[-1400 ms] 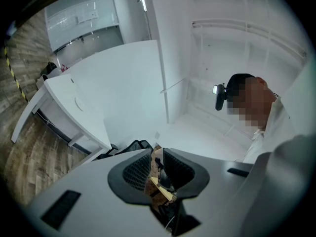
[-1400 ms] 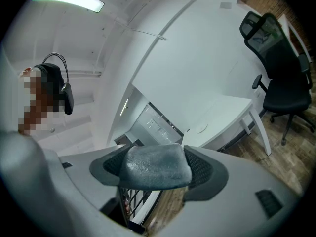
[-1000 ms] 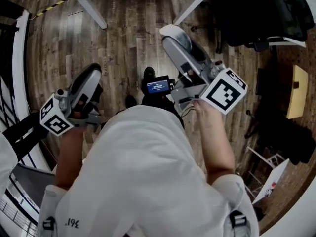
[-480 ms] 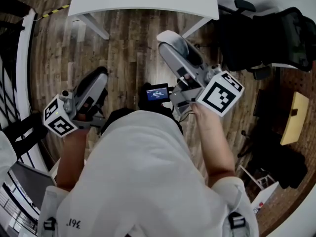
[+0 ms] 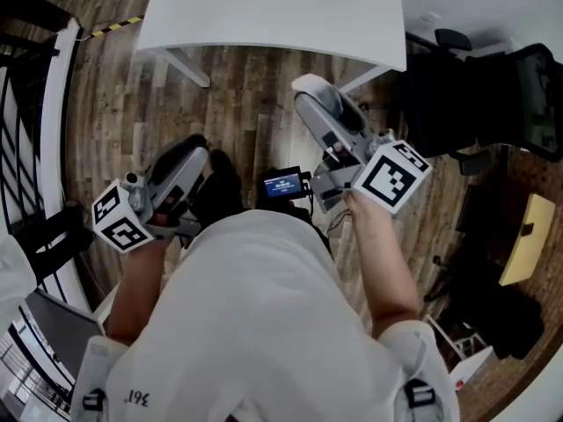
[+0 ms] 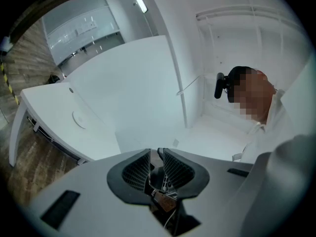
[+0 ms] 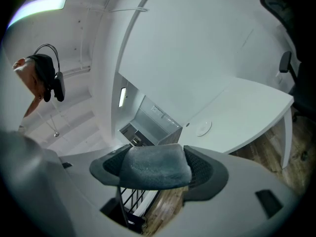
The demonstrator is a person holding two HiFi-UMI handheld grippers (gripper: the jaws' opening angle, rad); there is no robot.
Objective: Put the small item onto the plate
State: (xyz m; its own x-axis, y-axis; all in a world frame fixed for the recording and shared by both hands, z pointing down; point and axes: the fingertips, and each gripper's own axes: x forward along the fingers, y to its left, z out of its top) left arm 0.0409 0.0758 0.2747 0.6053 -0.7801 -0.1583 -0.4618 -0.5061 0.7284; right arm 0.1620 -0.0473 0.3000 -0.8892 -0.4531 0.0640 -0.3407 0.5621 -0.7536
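left claw closed; right claw grips grey pad (plate on table)

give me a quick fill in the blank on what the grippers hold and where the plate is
1. The right gripper is shut on a soft ____ pad.
2. The plate lies on the white ____.
3. The left gripper has its jaws together with ____ between them.

Missing words: grey; table; nothing
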